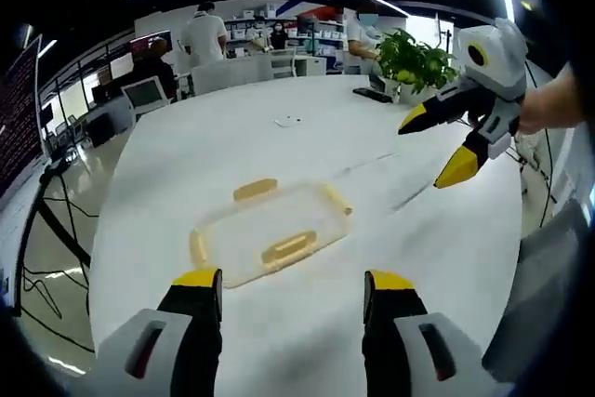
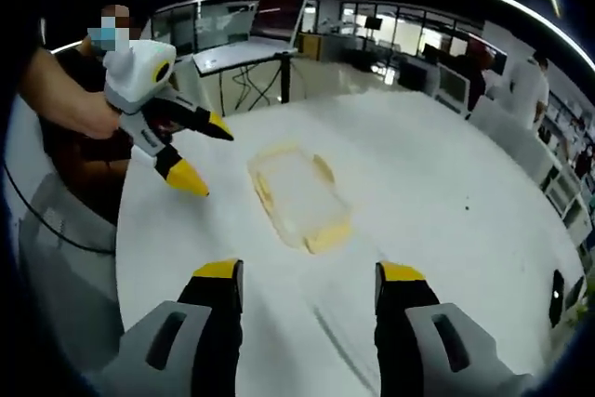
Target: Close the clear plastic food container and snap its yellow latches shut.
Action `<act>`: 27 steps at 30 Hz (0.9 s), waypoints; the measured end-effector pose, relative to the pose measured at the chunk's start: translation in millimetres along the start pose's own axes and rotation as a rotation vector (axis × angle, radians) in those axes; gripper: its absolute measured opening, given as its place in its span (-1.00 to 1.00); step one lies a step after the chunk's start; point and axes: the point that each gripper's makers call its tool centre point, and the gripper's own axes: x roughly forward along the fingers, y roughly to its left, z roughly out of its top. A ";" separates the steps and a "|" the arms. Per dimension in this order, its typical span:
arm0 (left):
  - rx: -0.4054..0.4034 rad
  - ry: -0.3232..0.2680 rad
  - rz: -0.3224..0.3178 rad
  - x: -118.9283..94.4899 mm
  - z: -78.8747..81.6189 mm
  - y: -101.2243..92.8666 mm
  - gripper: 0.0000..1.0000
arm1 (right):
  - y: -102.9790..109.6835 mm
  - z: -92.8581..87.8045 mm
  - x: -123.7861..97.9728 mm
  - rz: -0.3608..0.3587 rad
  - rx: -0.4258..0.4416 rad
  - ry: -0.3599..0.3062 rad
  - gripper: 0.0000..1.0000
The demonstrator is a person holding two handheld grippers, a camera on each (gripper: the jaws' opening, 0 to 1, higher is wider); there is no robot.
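A clear plastic food container (image 1: pixel 271 232) with yellow latches lies flat on the white table (image 1: pixel 232 146), its lid on top. The same container (image 2: pixel 296 194) lies ahead of my right gripper. My left gripper (image 1: pixel 292 282) stands open just short of the container, nothing between its jaws. My right gripper (image 2: pixel 309 273) is open too, hovering near one yellow latch (image 2: pixel 329 236). In the left gripper view the right gripper (image 1: pixel 441 148) hangs open above the table at the right. In the right gripper view the left gripper (image 2: pixel 206 155) is held by a hand at the left.
A potted green plant (image 1: pixel 416 60) and a dark flat object (image 1: pixel 372 95) stand at the table's far edge. Chairs, desks and several people are beyond the table. A laptop (image 2: pixel 265 20) sits on a stand past the table. A dark phone (image 2: pixel 556 297) lies near the right edge.
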 end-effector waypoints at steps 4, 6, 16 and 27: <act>0.036 0.006 -0.009 4.1 3.6 4.6 0.13 | -3.0 2.8 7.0 0.005 -0.016 0.003 0.08; 0.053 0.012 -0.014 6.8 4.8 8.0 0.13 | -5.1 3.9 10.1 0.009 -0.017 0.004 0.07; 0.102 0.037 -0.037 15.1 8.7 17.2 0.13 | -12.3 3.7 17.9 0.022 -0.041 0.019 0.07; 0.257 0.090 -0.094 23.2 16.1 25.9 0.14 | -18.6 5.7 28.1 0.047 -0.069 0.032 0.06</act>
